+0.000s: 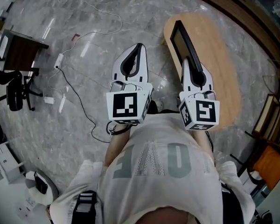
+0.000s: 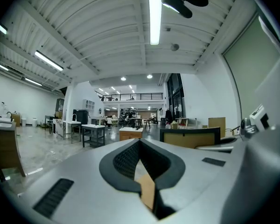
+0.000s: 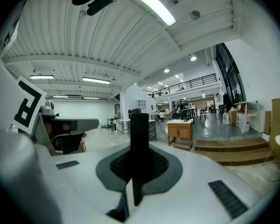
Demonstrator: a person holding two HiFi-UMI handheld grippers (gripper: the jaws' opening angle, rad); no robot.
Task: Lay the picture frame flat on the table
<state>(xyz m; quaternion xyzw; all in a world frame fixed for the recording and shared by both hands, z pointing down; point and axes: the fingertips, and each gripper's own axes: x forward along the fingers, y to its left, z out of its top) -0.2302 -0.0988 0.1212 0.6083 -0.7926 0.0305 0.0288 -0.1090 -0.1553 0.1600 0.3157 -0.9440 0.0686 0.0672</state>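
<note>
A grey marble floor (image 1: 98,45) spreads below. On it a white cable (image 1: 91,7) loops near the top, and a black cable (image 1: 78,100) trails down from a white power strip (image 1: 59,59). At the left, a black office chair (image 1: 16,94) stands just beside a dark brown desk (image 1: 21,52). Down the hall, a small wooden cabinet (image 3: 179,132) stands near wooden steps (image 3: 233,150). A railed mezzanine (image 2: 133,96) crosses the far end, and a long tube light (image 2: 154,13) runs along the ribbed white ceiling (image 2: 84,31).
</note>
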